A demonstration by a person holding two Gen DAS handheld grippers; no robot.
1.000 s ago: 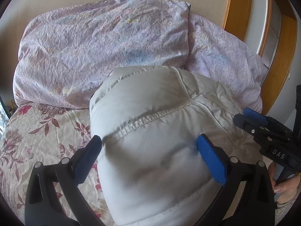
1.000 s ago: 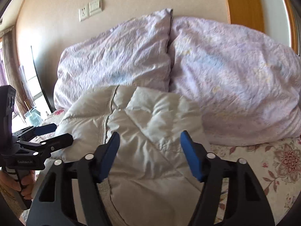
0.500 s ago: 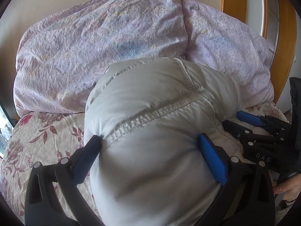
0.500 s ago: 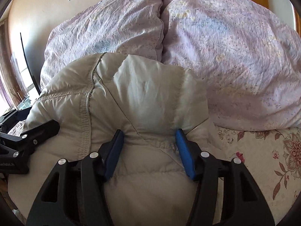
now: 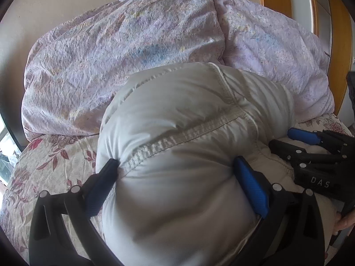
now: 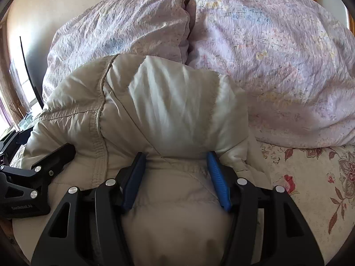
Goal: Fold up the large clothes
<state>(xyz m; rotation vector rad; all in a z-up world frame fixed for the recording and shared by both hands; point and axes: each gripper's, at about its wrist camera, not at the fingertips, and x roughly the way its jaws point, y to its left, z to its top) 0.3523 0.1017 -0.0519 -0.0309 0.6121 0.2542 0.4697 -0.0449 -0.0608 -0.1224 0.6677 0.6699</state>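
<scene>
- Down jacket (image 5: 188,155), pale grey, puffy: lay bunched on the bed (image 5: 51,161), its far end against two lilac pillows (image 5: 124,51); probably gathered to compress the fold.
- Left hand-held gripper (image 5: 177,168): half open, pads pinching a thick stitched roll.
- Right hand-held gripper (image 6: 175,173): narrower gap, squeezing an adjoining bulge.
</scene>
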